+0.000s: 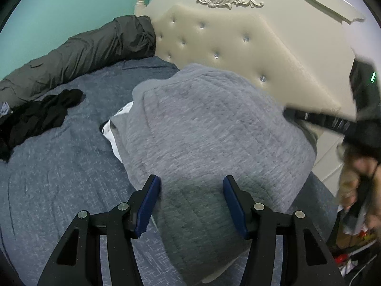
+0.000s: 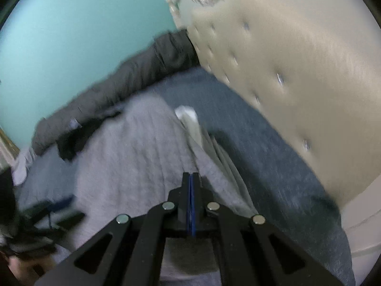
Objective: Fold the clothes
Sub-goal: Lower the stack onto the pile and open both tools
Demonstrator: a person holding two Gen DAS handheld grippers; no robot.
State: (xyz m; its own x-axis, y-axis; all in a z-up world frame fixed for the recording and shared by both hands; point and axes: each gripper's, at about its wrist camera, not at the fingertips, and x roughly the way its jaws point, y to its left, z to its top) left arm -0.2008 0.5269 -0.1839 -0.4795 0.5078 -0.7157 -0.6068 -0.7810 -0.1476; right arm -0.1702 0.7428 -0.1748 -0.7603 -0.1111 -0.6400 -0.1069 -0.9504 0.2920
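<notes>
1. Left tongs [image 1: 190,186]: released, jaws standing well apart over the grey garment [image 1: 214,124]; no cloth pinched between the blue pads [image 1: 234,205].
2. Right tongs [image 2: 191,183]: clenched, pads pressed flat together. Whether cloth is caught between them cannot be told; the picture is blurred.
3. Grey garment: one, spread on the bed [image 1: 59,186], below the headboard [image 1: 238,47].
4. White cloth [image 1: 114,133]: one, showing from under the grey garment's edge.
5. Black clothing [image 1: 40,116]: one crumpled heap, well apart.
6. Dark olive garment [image 1: 83,50]: one, lying along the teal wall [image 1: 59,12].
</notes>
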